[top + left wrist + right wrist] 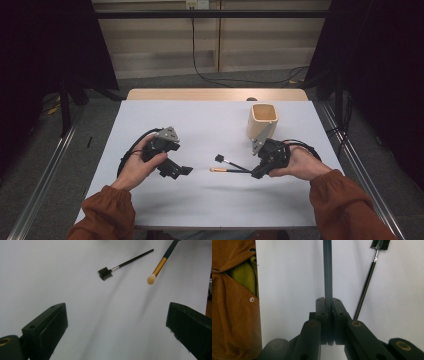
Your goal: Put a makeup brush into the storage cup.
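We logged the right tool (258, 172) clamped on a gold-banded brush (227, 170) (held just above the table (200, 125)); left tool (182, 171) stood apart, empty; comb brush (230, 162) lay beside.

The sponge-tipped brush (231, 170) ran out from between the right gripper's (257, 173) jaws; the comb brush (229, 162) lay on the desk (200, 125) beside it, the cup (263, 121) behind those jaws.
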